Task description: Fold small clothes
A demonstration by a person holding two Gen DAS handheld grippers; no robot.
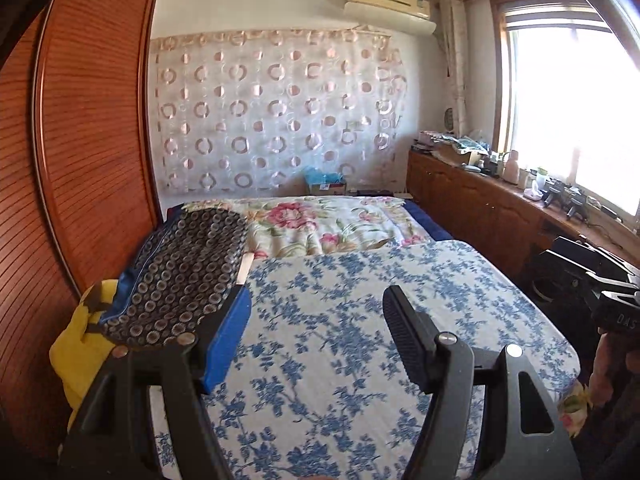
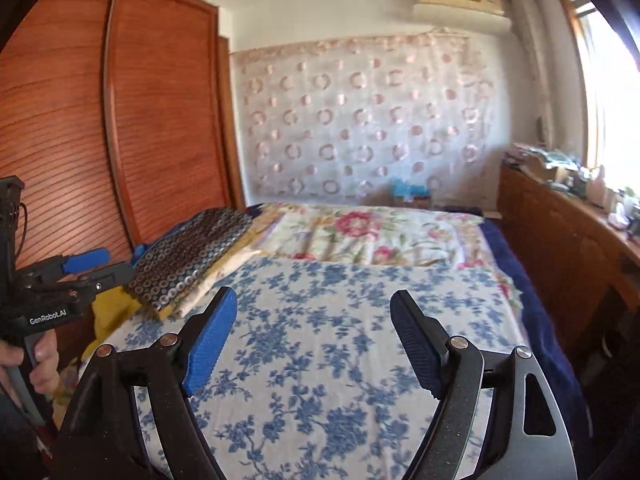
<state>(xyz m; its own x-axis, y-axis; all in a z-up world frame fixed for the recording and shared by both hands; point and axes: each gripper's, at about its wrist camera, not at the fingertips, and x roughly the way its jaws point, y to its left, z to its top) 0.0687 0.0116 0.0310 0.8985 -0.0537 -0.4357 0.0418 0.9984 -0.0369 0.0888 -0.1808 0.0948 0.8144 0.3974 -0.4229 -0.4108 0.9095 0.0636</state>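
Observation:
A folded dark cloth with a ring pattern (image 1: 188, 276) lies at the bed's left edge, on top of a yellow item (image 1: 80, 344). My left gripper (image 1: 318, 296) hovers open over the blue-flowered sheet (image 1: 360, 320), just right of that cloth, with nothing between its fingers. In the right wrist view my right gripper (image 2: 314, 296) also stands open and empty above the same sheet (image 2: 320, 360). The dark cloth (image 2: 192, 252) is ahead to its left. A hand holds the left gripper (image 2: 120, 263) at the left edge. The right gripper (image 1: 560, 252) shows at the right edge of the left wrist view.
A wooden slatted wardrobe (image 1: 92, 140) runs along the bed's left side. A pink-flowered quilt (image 1: 320, 224) covers the far half of the bed. A wooden sideboard (image 1: 480, 200) with clutter stands under the bright window on the right. A ring-patterned curtain (image 1: 276, 112) hangs behind.

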